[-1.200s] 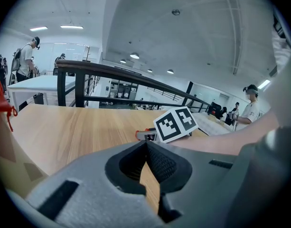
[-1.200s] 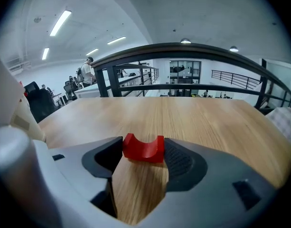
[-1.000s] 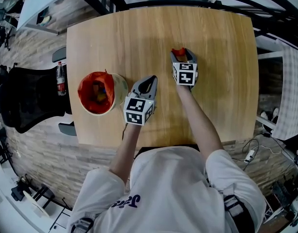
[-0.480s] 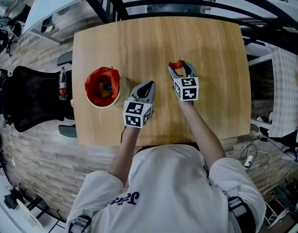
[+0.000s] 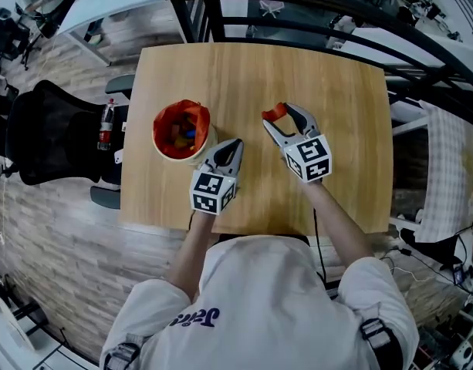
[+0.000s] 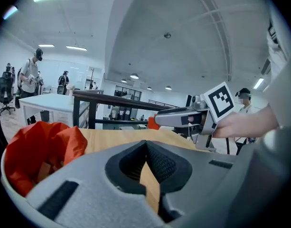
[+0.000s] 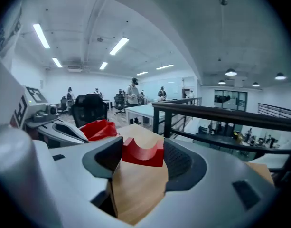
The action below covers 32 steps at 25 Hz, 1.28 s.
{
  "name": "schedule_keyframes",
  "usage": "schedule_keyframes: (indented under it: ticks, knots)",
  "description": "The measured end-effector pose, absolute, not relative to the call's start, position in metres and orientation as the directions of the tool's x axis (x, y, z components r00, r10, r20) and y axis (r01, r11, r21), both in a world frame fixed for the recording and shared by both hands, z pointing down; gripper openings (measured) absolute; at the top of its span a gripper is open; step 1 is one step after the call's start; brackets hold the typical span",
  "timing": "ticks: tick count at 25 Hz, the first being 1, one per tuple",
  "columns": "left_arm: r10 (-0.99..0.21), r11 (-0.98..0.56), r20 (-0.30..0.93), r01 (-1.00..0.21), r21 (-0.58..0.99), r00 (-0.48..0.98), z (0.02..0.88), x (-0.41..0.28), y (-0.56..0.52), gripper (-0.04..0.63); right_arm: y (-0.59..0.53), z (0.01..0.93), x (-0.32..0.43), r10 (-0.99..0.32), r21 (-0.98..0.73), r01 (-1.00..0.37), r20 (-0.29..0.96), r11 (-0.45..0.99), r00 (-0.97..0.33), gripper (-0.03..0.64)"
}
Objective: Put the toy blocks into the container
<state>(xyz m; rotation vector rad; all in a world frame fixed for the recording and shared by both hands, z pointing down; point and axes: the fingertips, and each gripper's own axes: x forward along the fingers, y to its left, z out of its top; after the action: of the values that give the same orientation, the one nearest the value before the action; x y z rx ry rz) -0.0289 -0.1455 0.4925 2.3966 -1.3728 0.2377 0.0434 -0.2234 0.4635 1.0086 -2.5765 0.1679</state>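
Right claw (image 5: 278, 117) clamps red arch block (image 7: 143, 152) above the table (image 5: 336, 91) centre, likely bound for container (image 5: 160, 152) near left edge; left claw (image 5: 229, 144) closed, empty.

Head view looks steeply down on the table (image 5: 329, 75); both gripper views skim low across it, sharing the container (image 5: 182, 129).

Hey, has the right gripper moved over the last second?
Yes. Holding the red block, the right gripper has shifted left across the table, closer to the container.
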Motion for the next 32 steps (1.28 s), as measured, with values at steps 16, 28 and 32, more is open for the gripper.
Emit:
schedule_keyframes:
  ticks: [16,28,32]
  knots:
    - [-0.890,-0.244,0.324,-0.935,0.257,0.321,0.494,-0.124,-0.086,0.008,-0.142,0.454,-0.138,-0.030,0.141,0.068,0.593,0.988,-0.805,0.274]
    - [-0.922,-0.078,0.345,-0.956,0.283,0.177,0.508,-0.184,-0.045,0.008,-0.134,0.524,-0.219,0.086,0.124,0.326,0.824,0.937,-0.560,0.275]
    - [-0.926,-0.043,0.349,-0.959,0.282,0.144,0.512,-0.197,-0.027,0.008,-0.134,0.540,-0.228,0.082,0.109,0.342,0.862,0.933,-0.500,0.275]
